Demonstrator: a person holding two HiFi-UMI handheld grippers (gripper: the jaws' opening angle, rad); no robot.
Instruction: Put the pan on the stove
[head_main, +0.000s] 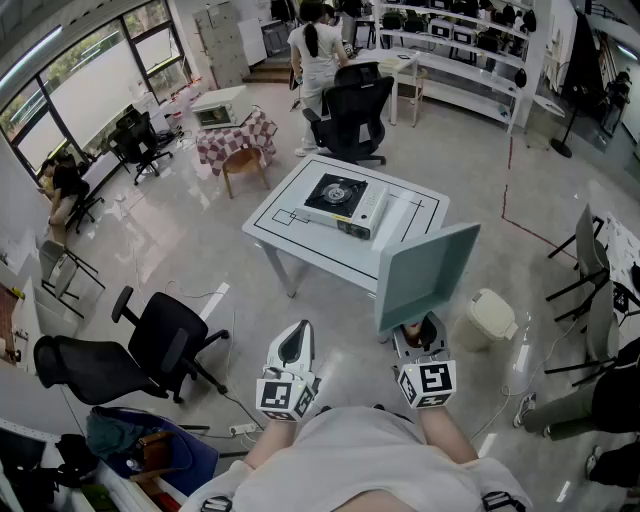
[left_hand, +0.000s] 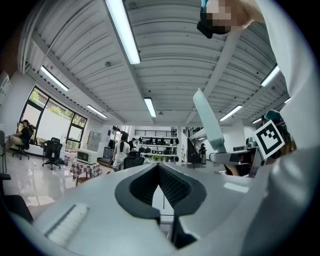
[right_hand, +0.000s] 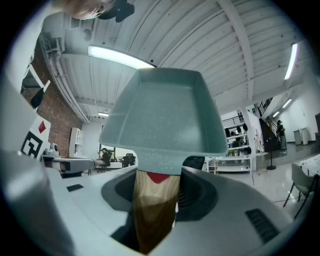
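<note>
Head view: the pale, glossy floor (head_main: 200, 230) spreads between me and the white counter (head_main: 300, 238), a rectangular top with thin black lines drawn on it. A black mesh-backed chair (head_main: 165, 345) on castors stands on the floor to my left, well clear of the counter. A second chair (head_main: 355, 115) is pulled up at the counter's far side, with a person (head_main: 315, 45) standing behind it.

The pan (head_main: 425, 272) is up in the air in front of me. It is square with rounded corners, teal with a fine speckle, and it stands nearly on edge. From here it covers the counter's near right corner, and it is well apart from the stove (head_main: 345, 202). The stove is a flat, boxy single burner with a dark top and a pale body, and it sits near the middle of the counter with nothing on it. A cream, rounded bin (head_main: 490, 318) stands on the floor just right of the pan.

My right claw (right_hand: 156, 185) is clamped on the pan's wood-grain handle (right_hand: 152, 210), which runs down between the ribbed pads. My left claw (left_hand: 159, 175) is clenched with nothing in it and is held low beside the right one.
</note>
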